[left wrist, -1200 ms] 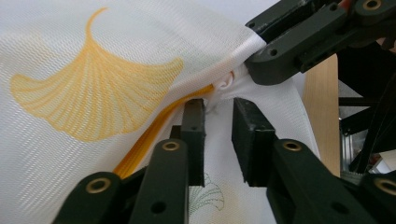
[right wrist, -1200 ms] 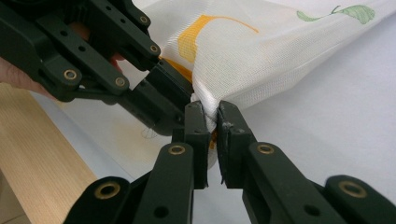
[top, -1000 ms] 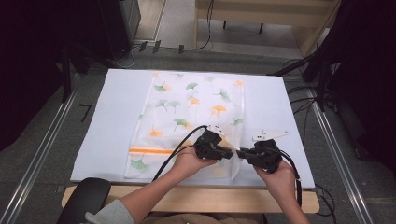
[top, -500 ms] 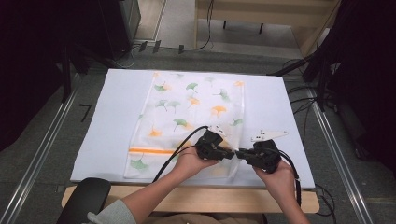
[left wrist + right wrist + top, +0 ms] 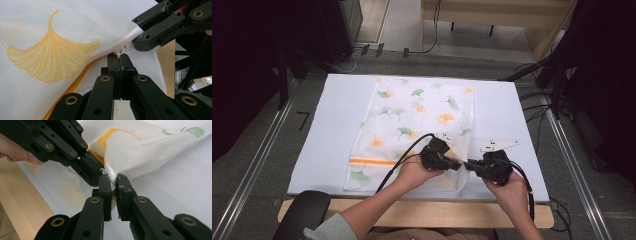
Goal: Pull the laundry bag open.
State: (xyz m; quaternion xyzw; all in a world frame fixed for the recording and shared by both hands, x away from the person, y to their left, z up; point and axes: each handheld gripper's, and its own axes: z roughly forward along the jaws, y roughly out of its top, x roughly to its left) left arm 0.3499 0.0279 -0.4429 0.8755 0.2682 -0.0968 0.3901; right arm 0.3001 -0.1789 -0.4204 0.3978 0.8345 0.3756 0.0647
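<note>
Fingers of both grippers are shut. High view: left gripper [image 5: 458,165] & right gripper [image 5: 468,165] meet at mesh bag's [image 5: 412,120] near right corner. Left gripper view: zip pull [image 5: 120,53] is pinched. Right gripper view: bag fabric by the pull is clamped, prob. to brace it for unzipping.

High view looks down over the table [image 5: 337,100]; both gripper views, close in, share the mesh bag's [image 5: 62,30] pinched corner.

Near corner of the white mesh bag with ginkgo-leaf print [image 5: 412,120] hidden beneath both hands; zipper pull in the left gripper view too small to identify.
</note>
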